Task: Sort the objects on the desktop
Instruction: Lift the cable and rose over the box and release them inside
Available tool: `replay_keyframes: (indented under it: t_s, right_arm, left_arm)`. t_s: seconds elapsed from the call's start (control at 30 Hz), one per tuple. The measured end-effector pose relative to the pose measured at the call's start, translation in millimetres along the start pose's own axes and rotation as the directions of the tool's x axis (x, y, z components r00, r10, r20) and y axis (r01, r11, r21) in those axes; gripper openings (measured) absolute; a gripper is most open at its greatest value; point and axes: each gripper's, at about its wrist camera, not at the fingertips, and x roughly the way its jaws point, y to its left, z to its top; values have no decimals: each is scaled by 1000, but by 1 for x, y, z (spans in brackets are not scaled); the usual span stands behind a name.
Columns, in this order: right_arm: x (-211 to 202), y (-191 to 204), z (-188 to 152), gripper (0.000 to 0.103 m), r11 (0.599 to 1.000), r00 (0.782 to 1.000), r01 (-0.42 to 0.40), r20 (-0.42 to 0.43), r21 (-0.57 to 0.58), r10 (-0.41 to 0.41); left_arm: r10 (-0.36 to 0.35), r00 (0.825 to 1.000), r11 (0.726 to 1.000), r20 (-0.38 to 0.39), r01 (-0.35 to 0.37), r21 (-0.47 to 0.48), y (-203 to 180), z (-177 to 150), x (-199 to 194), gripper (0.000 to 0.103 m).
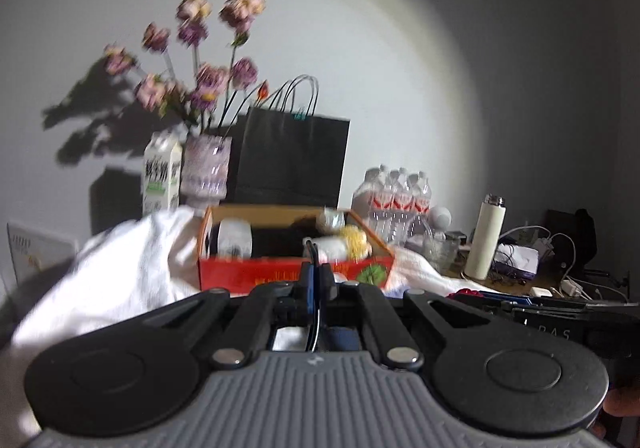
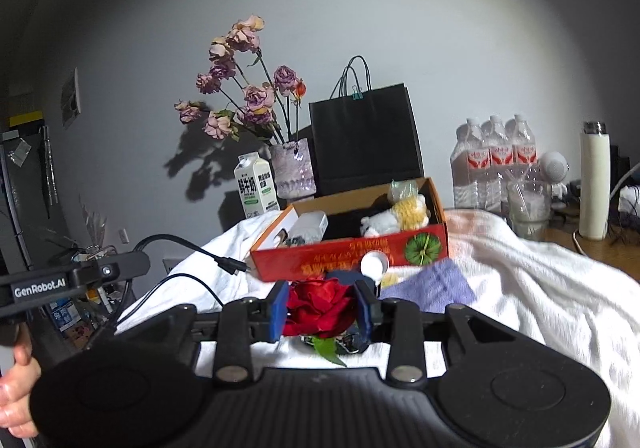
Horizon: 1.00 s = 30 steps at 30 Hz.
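Red fabric rose point(image 2: 320, 306) being pinched by right gripper point(image 2: 322, 308) jaws; left jaws pressing together; next: carrying to red cardboard box point(image 2: 352, 252) at 12 o'clock.

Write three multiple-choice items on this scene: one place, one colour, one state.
1. Where does the carton stand?
A) just left of the vase
B) on the floor
C) behind the bottles

2. What colour is the bag?
A) red
B) black
C) white

3. What is the right gripper doing?
A) open, empty
B) shut on the rose
C) shut on a cup

Answers:
1 A: the carton stands at the vase's left side.
2 B: the bag's whole front is black.
3 B: the red bloom sits pinched between the blue pads.
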Motion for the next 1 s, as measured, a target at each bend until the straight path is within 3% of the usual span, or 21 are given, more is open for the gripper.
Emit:
replay_keyframes:
  t_s: [0.1, 0.27, 0.43, 0.53, 0.7, 0.8, 0.87, 1.0]
  right_arm:
    - [22, -2, 24, 33, 999, 1000, 17, 16, -51, -16]
    - [74, -15, 79, 33, 997, 1000, -7, 29, -73, 9]
    - [158, -39, 134, 33, 999, 999, -37, -14, -11, 37]
    - [214, -52, 155, 33, 1000, 998, -18, -66, 21, 19]
    - [308, -74, 159, 33, 997, 982, 46, -186, 60, -34]
    - [353, -86, 148, 33, 994, 966, 89, -250, 68, -69]
    - [376, -92, 140, 33, 991, 956, 109, -282, 73, -84]
    - [411, -98, 126, 33, 990, 942, 133, -315, 36, -115]
  left_arm:
    - [-10, 1000, 998, 25, 8, 66, 2, 23, 29, 4]
    - [-44, 999, 996, 6, 43, 82, 16, 69, 99, 4]
    - [-30, 999, 999, -40, 32, 30, 33, 102, 186, 4]
    - [-84, 990, 996, -115, 80, -37, 46, 109, 244, 4]
    - [-149, 964, 971, -222, 100, -217, 74, 98, 337, 3]
    - [-124, 957, 964, -261, 54, -261, 89, 82, 384, 4]
    - [-129, 942, 951, -311, 28, -308, 99, 70, 411, 4]
    - [-25, 919, 968, -393, -76, -239, 107, 50, 446, 6]
